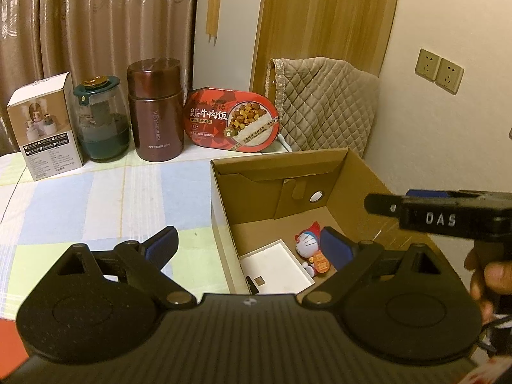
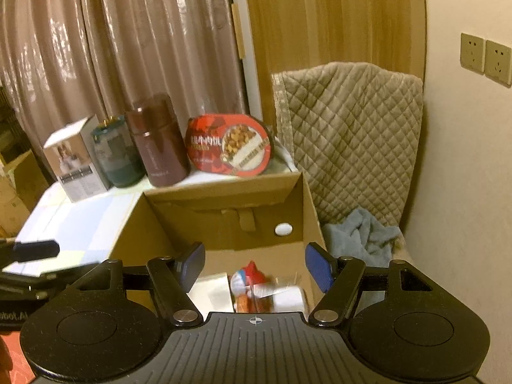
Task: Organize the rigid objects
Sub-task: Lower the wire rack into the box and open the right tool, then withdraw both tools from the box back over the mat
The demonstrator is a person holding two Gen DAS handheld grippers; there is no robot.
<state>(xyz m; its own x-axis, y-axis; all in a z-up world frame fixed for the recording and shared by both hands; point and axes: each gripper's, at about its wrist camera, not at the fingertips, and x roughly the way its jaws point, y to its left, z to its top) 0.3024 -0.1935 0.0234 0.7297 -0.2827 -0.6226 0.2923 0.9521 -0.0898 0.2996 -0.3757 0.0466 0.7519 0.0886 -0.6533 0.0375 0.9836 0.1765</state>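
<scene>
An open cardboard box [image 1: 220, 211] stands on the checked tablecloth. Inside it lie a blue-and-red cat toy [image 1: 308, 243] and a flat white box [image 1: 276, 268]. My left gripper [image 1: 249, 244] is open and empty, straddling the box's left wall. My right gripper [image 2: 254, 267] hangs open above the box's inside with nothing between its pads. Under it lie the toy [image 2: 249, 280], the white box [image 2: 211, 291] and a blurred white cylinder [image 2: 288, 297]. A finger [image 1: 380, 204] of the right gripper reaches over the box's right side.
Along the table's far edge stand a white product carton [image 1: 44, 128], a glass jar [image 1: 102, 121], a brown vacuum flask [image 1: 156, 108] and a red meal box [image 1: 233, 121]. A quilted chair cover [image 1: 323, 102] and a blue towel [image 2: 364, 233] sit beside the box, near the wall.
</scene>
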